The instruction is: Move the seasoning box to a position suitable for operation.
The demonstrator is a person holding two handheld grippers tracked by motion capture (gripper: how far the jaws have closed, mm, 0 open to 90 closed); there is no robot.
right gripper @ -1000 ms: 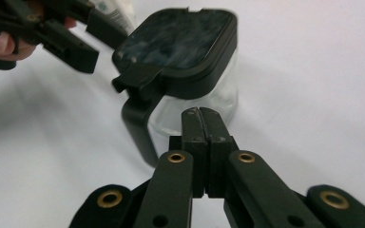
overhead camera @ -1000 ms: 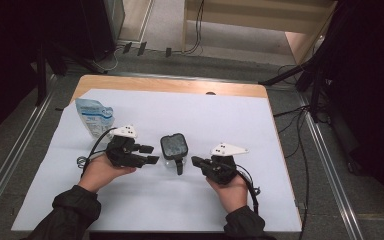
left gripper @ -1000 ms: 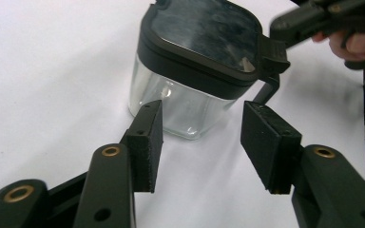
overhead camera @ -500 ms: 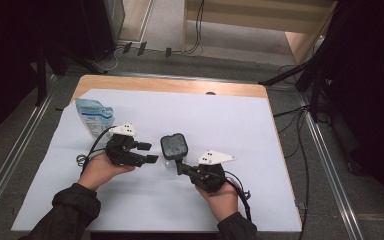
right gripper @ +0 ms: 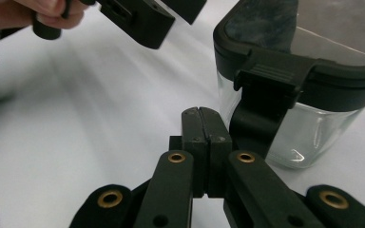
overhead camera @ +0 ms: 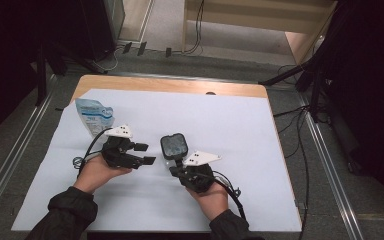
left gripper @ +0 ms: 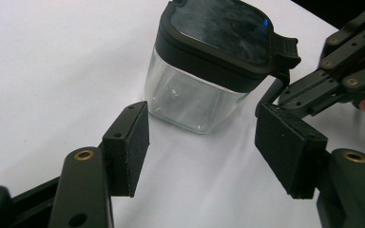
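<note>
My left gripper (overhead camera: 145,154) has its jaws wide apart, just left of the jar (overhead camera: 174,146). My right gripper (overhead camera: 176,167) is pressed together, touching the jar's near clip.

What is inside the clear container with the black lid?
Through the clear walls of the container, nothing solid shows in the lower part; it looks empty. The black lid and its rim cover the top part, so that part cannot be checked.

One lidded glass jar (overhead camera: 173,146), one blue pouch (overhead camera: 94,115), two grippers.
</note>
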